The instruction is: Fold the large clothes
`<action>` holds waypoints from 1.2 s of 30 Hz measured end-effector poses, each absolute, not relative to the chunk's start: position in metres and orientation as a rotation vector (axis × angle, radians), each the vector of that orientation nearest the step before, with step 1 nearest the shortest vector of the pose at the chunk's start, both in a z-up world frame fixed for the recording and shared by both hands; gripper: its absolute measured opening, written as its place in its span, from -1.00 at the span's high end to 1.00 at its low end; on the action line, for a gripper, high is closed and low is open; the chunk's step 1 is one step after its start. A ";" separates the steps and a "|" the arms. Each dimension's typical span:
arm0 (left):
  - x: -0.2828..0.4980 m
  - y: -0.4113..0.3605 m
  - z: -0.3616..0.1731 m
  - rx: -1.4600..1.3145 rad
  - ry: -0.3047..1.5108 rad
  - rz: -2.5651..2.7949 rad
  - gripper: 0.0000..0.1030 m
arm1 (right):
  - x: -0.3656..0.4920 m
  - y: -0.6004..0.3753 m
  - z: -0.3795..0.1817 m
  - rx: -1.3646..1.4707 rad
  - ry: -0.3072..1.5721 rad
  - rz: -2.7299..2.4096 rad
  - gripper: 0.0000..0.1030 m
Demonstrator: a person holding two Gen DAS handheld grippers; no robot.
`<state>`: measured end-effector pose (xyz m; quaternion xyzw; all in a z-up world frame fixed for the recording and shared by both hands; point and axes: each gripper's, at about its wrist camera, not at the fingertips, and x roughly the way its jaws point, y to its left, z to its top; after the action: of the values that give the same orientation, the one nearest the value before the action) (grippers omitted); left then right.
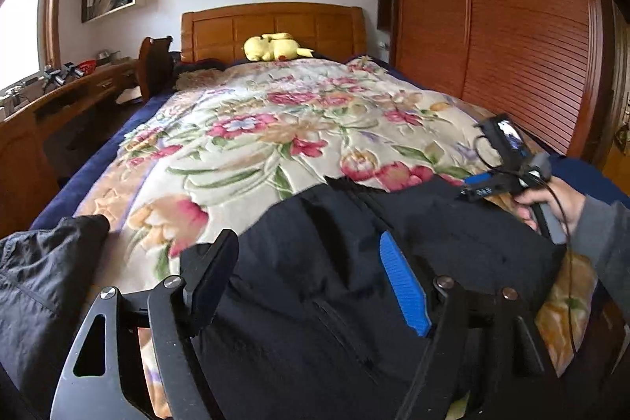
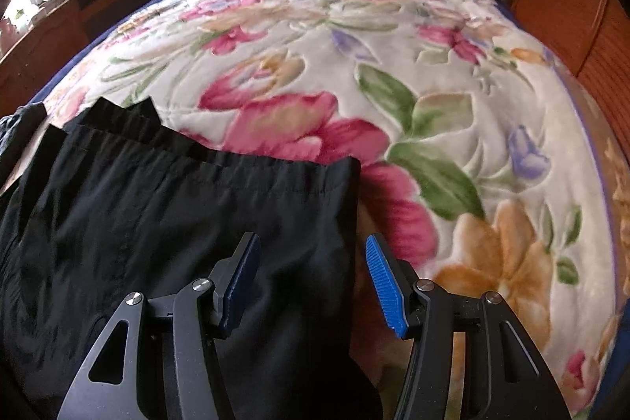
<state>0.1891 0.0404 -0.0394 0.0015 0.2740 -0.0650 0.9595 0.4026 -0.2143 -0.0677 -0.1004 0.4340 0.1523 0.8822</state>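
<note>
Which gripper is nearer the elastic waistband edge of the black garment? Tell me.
Right. The right gripper is open just short of the waistband, straddling the black garment's side edge. The left gripper, also open, sits farther back over the garment's middle.

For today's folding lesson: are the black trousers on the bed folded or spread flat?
Folded: the black trousers show stacked layered edges beside the waistband.

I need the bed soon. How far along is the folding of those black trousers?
Looks partly done: the black trousers lie flat on the floral blanket, layers stacked under the waistband. In hand: nothing; the left gripper and right gripper are open above the cloth. Left: further folds, plus another dark garment beside them.
</note>
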 end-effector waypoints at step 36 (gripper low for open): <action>0.182 0.023 -0.060 0.007 0.602 -0.167 -0.46 | 0.405 -0.232 -0.040 -0.258 0.746 0.157 0.71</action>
<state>0.1817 0.0233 -0.0596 0.0035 0.2962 -0.0821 0.9516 0.4052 -0.2321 -0.0404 -0.1254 0.3630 0.0762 0.9202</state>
